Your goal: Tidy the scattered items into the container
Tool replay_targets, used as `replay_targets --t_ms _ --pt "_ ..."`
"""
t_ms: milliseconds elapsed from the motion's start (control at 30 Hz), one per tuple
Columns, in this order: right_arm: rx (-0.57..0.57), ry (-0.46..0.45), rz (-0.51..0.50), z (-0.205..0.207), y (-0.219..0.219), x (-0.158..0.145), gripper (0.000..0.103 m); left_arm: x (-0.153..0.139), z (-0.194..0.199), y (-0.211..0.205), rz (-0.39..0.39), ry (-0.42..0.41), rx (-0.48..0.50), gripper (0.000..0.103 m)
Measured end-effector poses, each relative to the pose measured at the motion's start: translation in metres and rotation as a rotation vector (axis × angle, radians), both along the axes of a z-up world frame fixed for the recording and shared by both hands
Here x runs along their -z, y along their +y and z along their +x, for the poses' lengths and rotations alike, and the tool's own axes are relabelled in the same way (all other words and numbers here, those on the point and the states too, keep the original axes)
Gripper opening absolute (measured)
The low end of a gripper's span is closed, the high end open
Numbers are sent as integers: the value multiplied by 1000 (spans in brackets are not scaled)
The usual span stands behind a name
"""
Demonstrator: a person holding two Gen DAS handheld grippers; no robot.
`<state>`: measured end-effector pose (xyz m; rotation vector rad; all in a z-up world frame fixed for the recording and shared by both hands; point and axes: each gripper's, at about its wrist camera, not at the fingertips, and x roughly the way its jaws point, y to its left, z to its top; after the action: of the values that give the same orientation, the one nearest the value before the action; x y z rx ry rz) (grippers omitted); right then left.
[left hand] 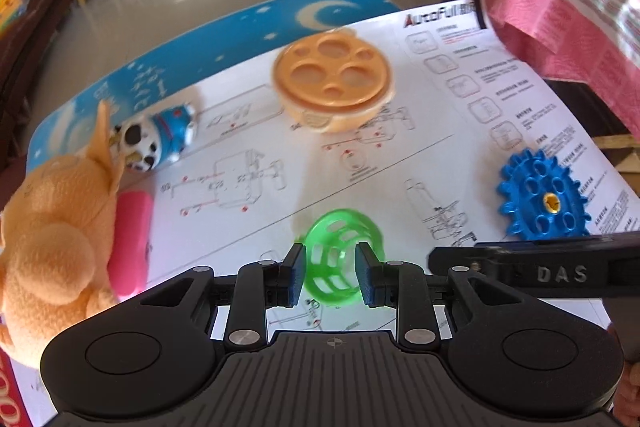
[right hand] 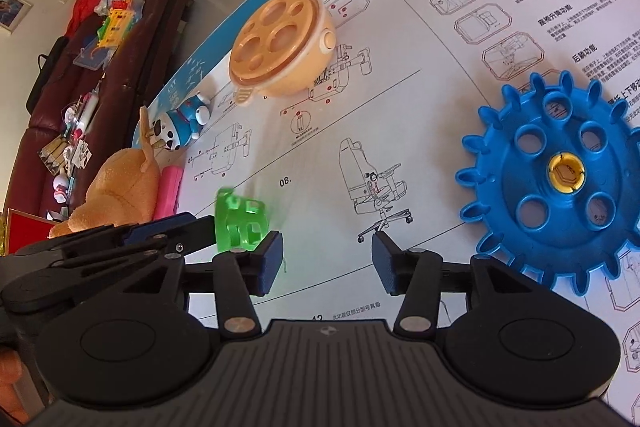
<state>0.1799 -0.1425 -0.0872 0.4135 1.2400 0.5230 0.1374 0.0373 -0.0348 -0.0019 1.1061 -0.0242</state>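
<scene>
While my left tongs (left hand: 328, 273) grip the green lattice basket (left hand: 340, 259) just above the instruction sheet (left hand: 400, 155) and my right tongs (right hand: 326, 263) gape empty beside the blue gear (right hand: 560, 183), I should carry it level toward the orange pot (left hand: 334, 83).

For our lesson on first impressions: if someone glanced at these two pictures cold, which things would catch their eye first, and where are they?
Probably the big blue gear with its yellow hub, lying flat on the printed sheet at the right. Next, the bright green basket between the fingers of the left gripper, low in the left view. Then the orange bowl with its holed lid, farther back.
</scene>
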Motion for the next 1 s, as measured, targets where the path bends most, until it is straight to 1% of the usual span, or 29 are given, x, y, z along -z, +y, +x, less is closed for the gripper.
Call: replay_targets --t_ms 67,267,367,533,667,767,833,933,1000 --pt "5 8 11 3 0 0 56 3 -1 -3 -1 5 9 45" --pt "8 -14 11 6 0 -4 59 21 -15 -2 -15 35 -3 45" --pt "15 1 9 5 -2 0 59 19 -25 5 -46 25 -29 46" --pt "8 16 9 0 0 3 59 15 -35 17 -54 9 -77 47" --pt "7 8 15 0 2 0 60 11 -36 20 -69 -4 -96 48" --pt "6 5 22 2 3 -2 61 9 -34 16 -76 -17 -102 53" --pt "4 7 24 4 2 -1 62 9 -31 14 -84 -24 -102 53" --pt "1 18 21 6 1 2 62 14 -27 9 -92 -20 -96 53" --pt "-1 31 15 7 1 5 62 22 -26 5 -74 -5 -86 53"
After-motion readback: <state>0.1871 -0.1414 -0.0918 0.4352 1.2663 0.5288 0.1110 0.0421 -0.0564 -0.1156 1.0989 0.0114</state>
